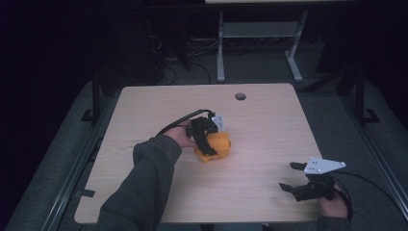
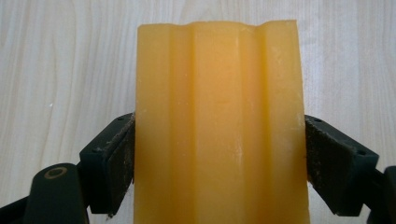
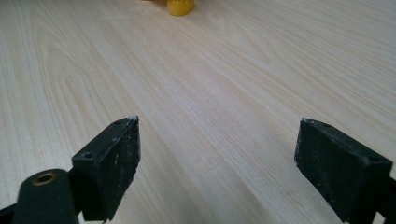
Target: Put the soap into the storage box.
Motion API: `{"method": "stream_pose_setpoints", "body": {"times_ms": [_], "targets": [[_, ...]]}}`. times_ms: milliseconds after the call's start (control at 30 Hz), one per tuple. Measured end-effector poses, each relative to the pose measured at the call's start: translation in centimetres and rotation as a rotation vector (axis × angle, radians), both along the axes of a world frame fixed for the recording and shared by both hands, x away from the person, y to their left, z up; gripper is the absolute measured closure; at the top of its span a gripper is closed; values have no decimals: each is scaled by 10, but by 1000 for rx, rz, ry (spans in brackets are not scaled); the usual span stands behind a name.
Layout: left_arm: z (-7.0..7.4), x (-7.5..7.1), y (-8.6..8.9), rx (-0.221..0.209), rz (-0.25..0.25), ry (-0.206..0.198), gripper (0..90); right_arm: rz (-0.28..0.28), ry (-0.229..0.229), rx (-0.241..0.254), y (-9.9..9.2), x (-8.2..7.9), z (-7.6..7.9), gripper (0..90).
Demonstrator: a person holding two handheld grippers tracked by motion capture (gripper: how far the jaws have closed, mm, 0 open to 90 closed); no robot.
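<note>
Near the middle of the high view, a little left of centre, the left gripper (image 1: 208, 137) sits over an orange block (image 1: 215, 147) that lies on the table (image 1: 260, 125). In the left gripper view the block (image 2: 219, 126) stands in the centre of the frame with its long axis running from the bottom edge straight up, away from the camera; its far end is cut square near the top of the frame. Both black jaws press flat against its long sides, at lower left and lower right, so the gripper is closed on it at about the block's width. The block looks waxy and slightly translucent, with shallow lengthwise grooves and ridges and a few pale scuffs. The table is pale wood-grain laminate.

At the lower right of the high view the right gripper (image 1: 303, 179) is near the table's front edge, well apart from the block. In the right gripper view its jaws are spread wide with nothing between them; their pads (image 3: 122, 161) are dusty. A rounded bit of the block (image 3: 180, 6) peeks in at the top edge.
</note>
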State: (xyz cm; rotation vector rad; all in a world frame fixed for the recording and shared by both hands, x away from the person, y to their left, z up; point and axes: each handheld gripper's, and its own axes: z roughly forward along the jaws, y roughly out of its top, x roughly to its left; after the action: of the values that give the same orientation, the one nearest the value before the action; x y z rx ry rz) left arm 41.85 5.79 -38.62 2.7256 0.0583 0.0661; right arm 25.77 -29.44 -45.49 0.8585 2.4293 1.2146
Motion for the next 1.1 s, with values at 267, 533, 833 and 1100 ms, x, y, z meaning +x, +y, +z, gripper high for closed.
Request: {"method": "stream_pose_setpoints", "body": {"times_ms": [267, 533, 833, 1100], "targets": [[6, -3, 4, -6, 1, -18, 173, 3, 1, -3, 1, 0, 0, 137], [10, -6, 6, -3, 4, -31, 173, 2, 2, -6, 1, 0, 0, 137], [16, -8, 12, -21, 13, -48, 178, -3, 0, -6, 1, 0, 0, 137], [23, -13, 18, -27, 19, -63, 180, -6, 1, -6, 1, 0, -1, 137]]}}
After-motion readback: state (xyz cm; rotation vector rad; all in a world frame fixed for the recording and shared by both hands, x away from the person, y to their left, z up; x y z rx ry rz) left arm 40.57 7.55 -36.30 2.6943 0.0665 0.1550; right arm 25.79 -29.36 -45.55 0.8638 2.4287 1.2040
